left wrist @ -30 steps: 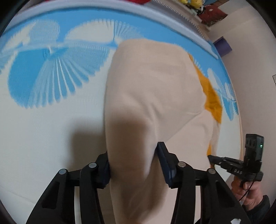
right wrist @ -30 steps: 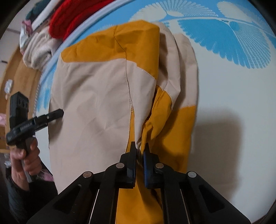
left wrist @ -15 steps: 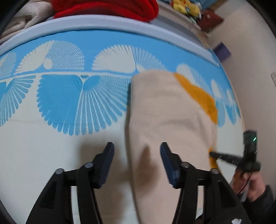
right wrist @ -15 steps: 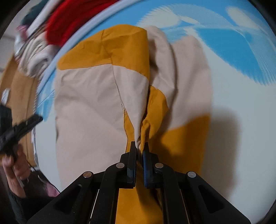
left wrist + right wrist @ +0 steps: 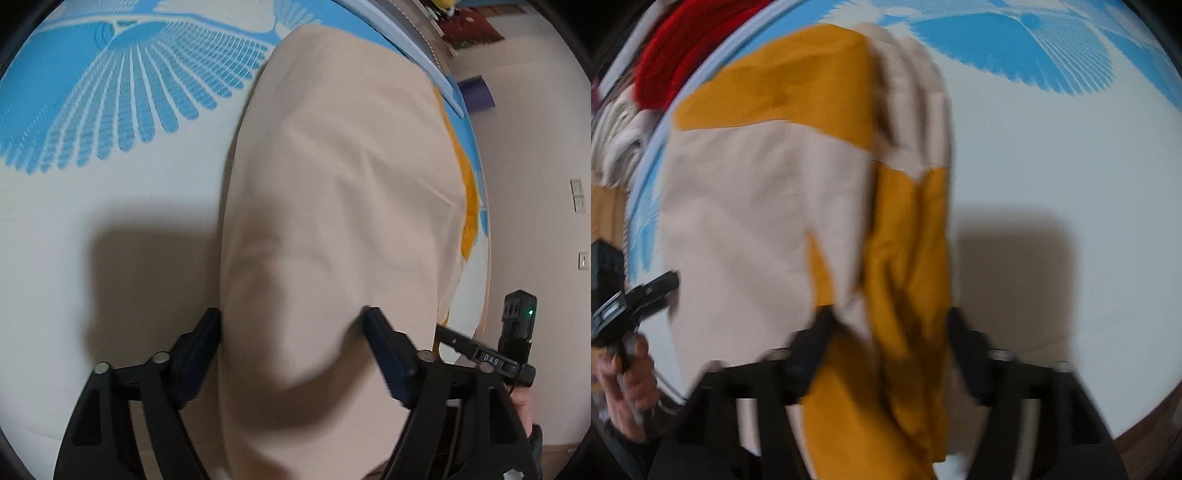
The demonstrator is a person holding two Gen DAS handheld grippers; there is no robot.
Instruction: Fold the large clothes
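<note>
Both hand-held grippers have let go since a second ago: the right hand-held gripper (image 5: pixel 886 332), then clamped on a ridge of yellow cloth, has just been opening and now stands wide, and the left hand-held gripper (image 5: pixel 291 332) has just been opening further too. Each has also come closer to the cloth, which fills more of both views.

The garment (image 5: pixel 340 206), beige with mustard-yellow panels, lies folded into a long strip on the bed (image 5: pixel 74 221), running from 6 o'clock up to 12 o'clock in both views. In the left wrist view its beige side faces up, with a thin yellow edge at 3 o'clock. In the right wrist view (image 5: pixel 746 229) the yellow panels sit at 12 o'clock and from the centre down to 6 o'clock, and bunched beige folds stand along the edge at 1 o'clock.

Cloth lies between the jaws of each gripper. The left fingers (image 5: pixel 388 354) stand just beside the strip's sides, and I cannot tell whether they touch it. The right view is blurred; its fingers (image 5: pixel 812 343) straddle the yellow fold without pinching it.

A white bed sheet with blue fan patterns shows around the garment. Red and cream clothes (image 5: pixel 665 62) are piled at 10 o'clock in the right view. Each view catches the other gripper at its edge, held in a hand (image 5: pixel 624 376).
</note>
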